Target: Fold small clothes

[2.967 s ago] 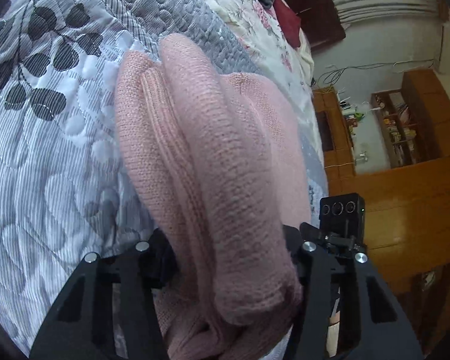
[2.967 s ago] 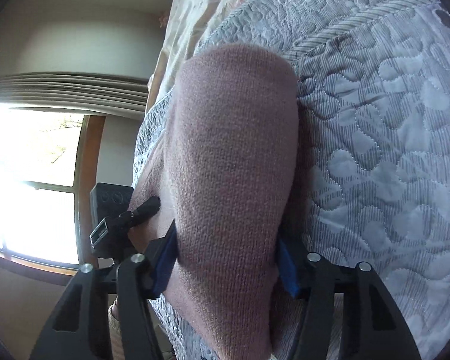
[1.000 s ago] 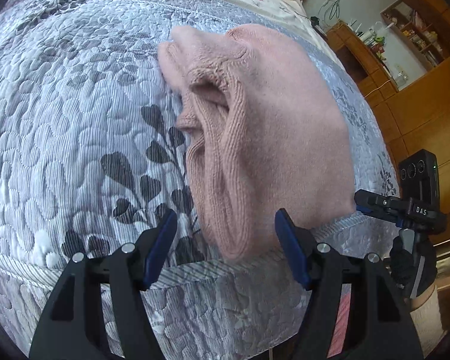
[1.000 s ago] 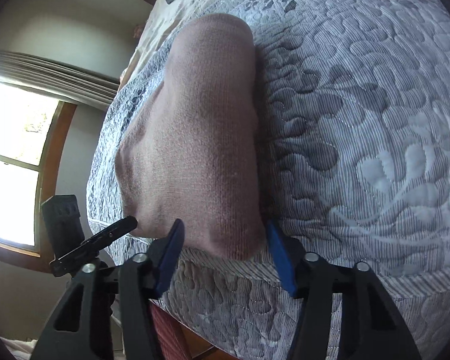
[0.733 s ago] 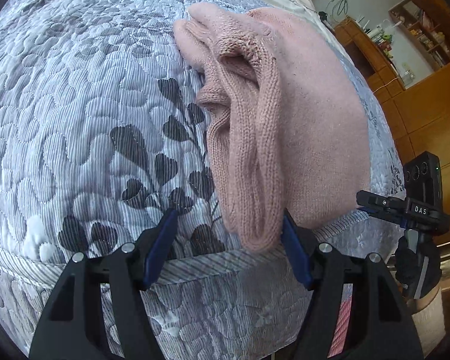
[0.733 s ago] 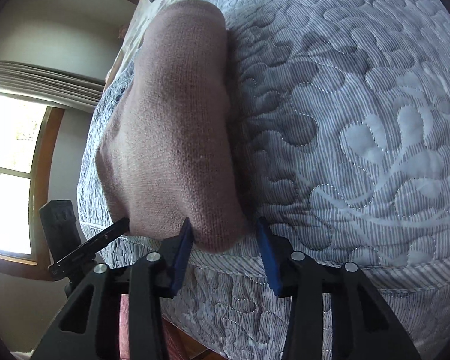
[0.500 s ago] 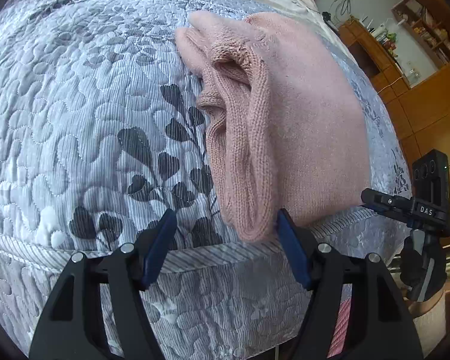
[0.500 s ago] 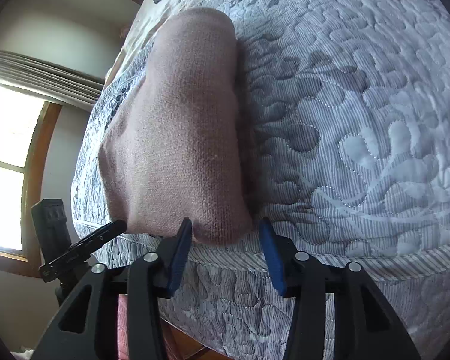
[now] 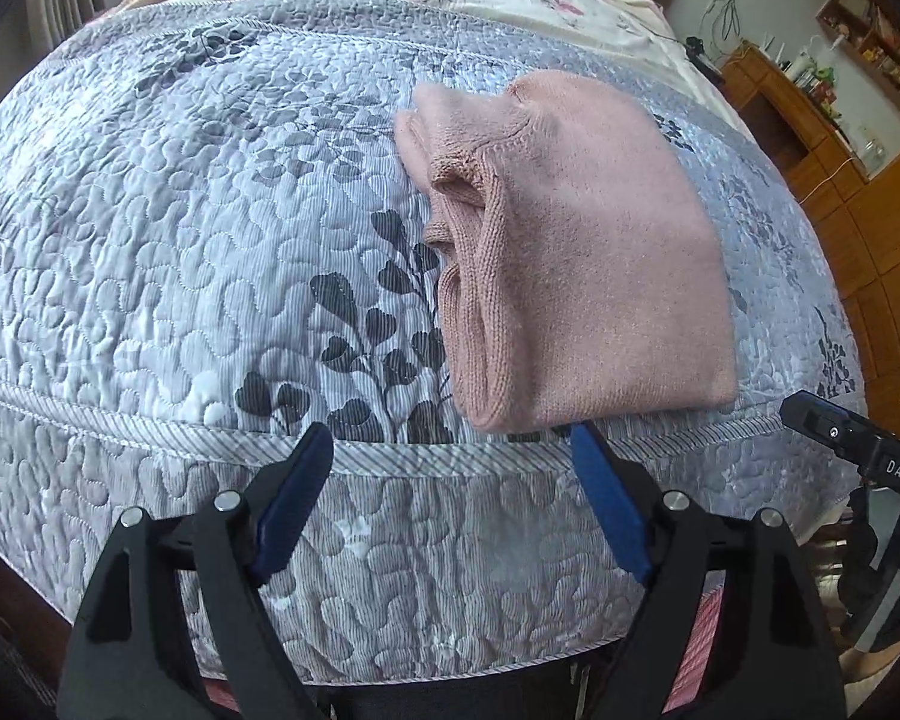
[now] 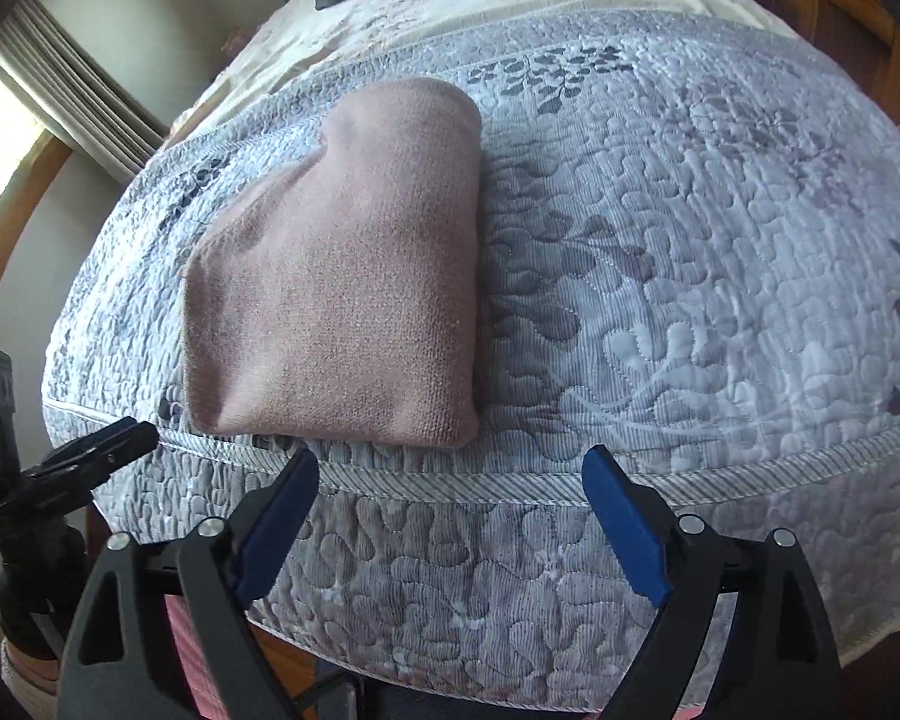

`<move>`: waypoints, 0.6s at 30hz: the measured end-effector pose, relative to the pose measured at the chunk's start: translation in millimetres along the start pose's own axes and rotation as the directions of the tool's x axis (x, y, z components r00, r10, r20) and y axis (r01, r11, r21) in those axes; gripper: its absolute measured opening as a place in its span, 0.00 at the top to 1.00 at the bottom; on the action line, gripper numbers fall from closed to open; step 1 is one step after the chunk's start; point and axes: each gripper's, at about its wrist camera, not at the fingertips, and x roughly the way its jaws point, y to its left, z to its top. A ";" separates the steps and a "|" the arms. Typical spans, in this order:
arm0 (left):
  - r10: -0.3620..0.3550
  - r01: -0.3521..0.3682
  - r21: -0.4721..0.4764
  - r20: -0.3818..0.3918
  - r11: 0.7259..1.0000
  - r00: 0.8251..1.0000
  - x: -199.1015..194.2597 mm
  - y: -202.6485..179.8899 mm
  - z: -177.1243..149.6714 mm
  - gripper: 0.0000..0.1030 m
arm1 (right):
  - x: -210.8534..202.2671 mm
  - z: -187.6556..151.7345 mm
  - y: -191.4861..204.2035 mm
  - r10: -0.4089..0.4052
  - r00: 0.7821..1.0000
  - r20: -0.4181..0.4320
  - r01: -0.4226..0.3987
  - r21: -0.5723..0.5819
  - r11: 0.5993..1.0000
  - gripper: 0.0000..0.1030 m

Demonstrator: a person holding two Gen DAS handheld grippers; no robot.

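left wrist: folded pink sweater (image 9: 582,276) lies on quilt (image 9: 180,252), both tongs empty.

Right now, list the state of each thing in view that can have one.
Pink sweater: folded, lying flat near the bed's front edge, held by nothing.
Left gripper: open, empty, clear of the sweater.
Right gripper: open, empty, clear of the sweater.
Grey quilt: spread over the bed.
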 end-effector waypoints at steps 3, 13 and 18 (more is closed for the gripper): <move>0.022 -0.022 -0.010 0.001 1.000 1.000 -9.8 -5.1 -1.2 0.21 | -9.7 -0.4 7.2 -0.020 1.000 0.018 0.020 -0.011 1.000 0.09; 0.091 -0.092 0.034 0.029 0.995 0.995 -39.4 -23.0 -10.5 0.16 | -39.1 -6.4 28.7 -0.084 0.995 0.053 0.087 -0.047 0.995 0.07; 0.090 -0.091 0.042 0.039 0.995 0.995 -51.5 -29.6 -12.8 0.15 | -53.1 -11.0 36.1 -0.117 0.991 0.070 0.120 -0.053 0.991 0.04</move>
